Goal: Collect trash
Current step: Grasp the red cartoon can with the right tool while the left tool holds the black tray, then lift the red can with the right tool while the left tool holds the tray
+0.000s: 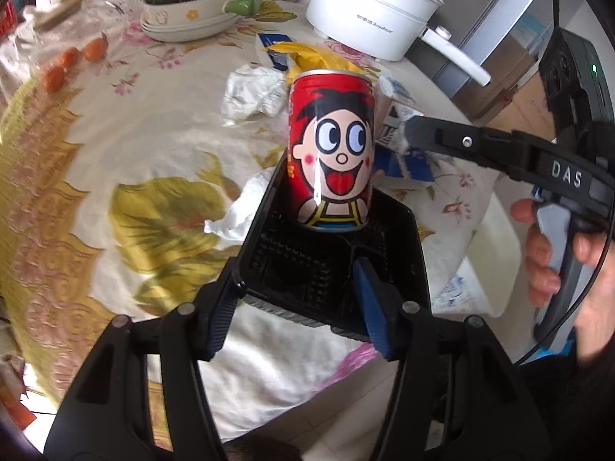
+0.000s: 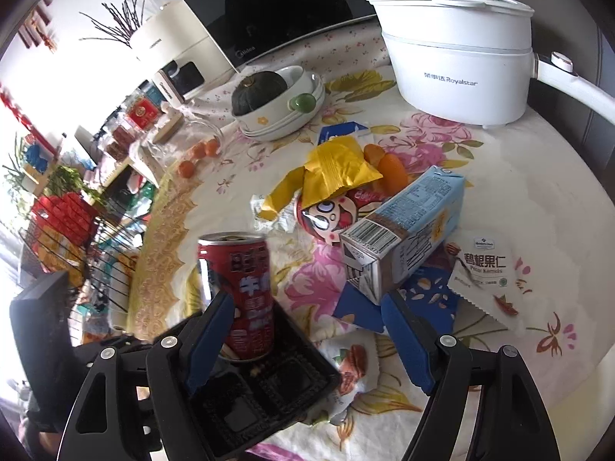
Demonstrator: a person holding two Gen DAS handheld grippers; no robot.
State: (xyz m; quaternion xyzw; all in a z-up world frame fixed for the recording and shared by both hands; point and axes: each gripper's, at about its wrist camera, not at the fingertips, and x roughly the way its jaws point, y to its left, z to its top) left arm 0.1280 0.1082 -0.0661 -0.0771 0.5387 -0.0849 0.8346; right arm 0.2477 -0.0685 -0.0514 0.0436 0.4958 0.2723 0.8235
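My left gripper (image 1: 296, 311) is shut on the near edge of a black plastic tray (image 1: 399, 230), one pad outside its left wall and one inside. A red cartoon can (image 1: 332, 150) stands upright in the tray's far end. My right gripper (image 2: 307, 330) hangs open above the table, its left pad in front of that can (image 2: 238, 288) and nothing between its fingers. Ahead of it lie a light-blue milk carton (image 2: 407, 238), a second red can (image 2: 326, 215) on its side, a yellow wrapper (image 2: 338, 173) and a white nut packet (image 2: 484, 269).
A white electric pot (image 2: 457, 65) stands at the back right, with stacked bowls holding a dark pumpkin (image 2: 261, 88) to its left. Small oranges (image 2: 200, 150) lie near the table's left edge. Crumpled white paper (image 1: 253, 92) and a tissue (image 1: 238, 211) lie on the floral cloth.
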